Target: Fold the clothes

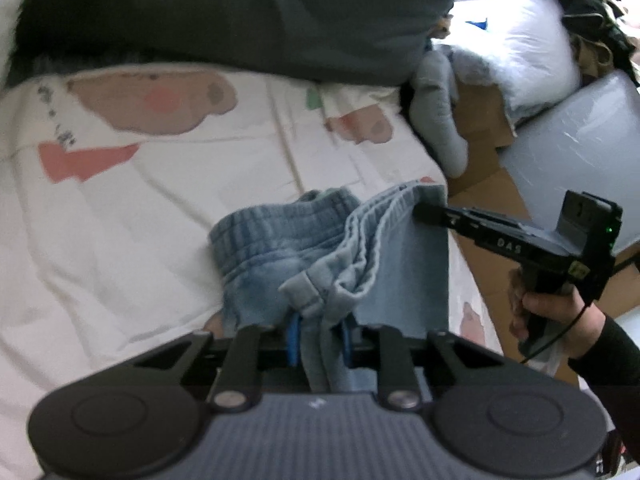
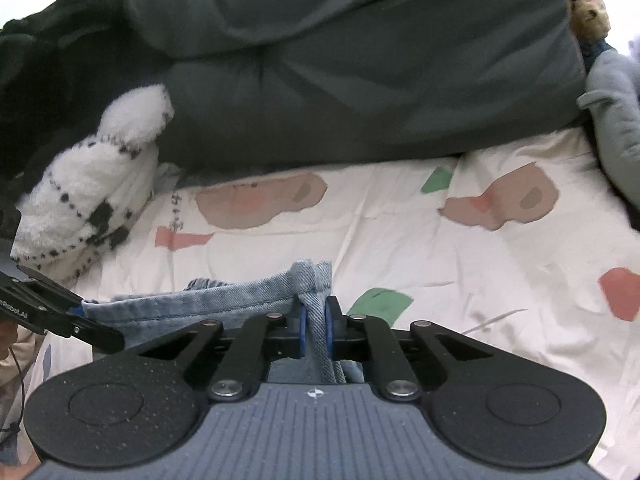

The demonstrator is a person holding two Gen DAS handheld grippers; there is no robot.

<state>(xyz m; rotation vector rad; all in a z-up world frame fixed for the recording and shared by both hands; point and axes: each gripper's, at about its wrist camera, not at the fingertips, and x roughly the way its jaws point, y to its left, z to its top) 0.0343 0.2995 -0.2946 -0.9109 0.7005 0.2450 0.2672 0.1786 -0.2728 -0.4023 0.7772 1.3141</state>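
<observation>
Left wrist alone shows a hand; both tools clamp the jeans.

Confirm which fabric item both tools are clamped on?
The light-blue jeans, pinched by the left tool and right tool. The dark grey duvet and fluffy white spotted piece lie untouched behind.
</observation>
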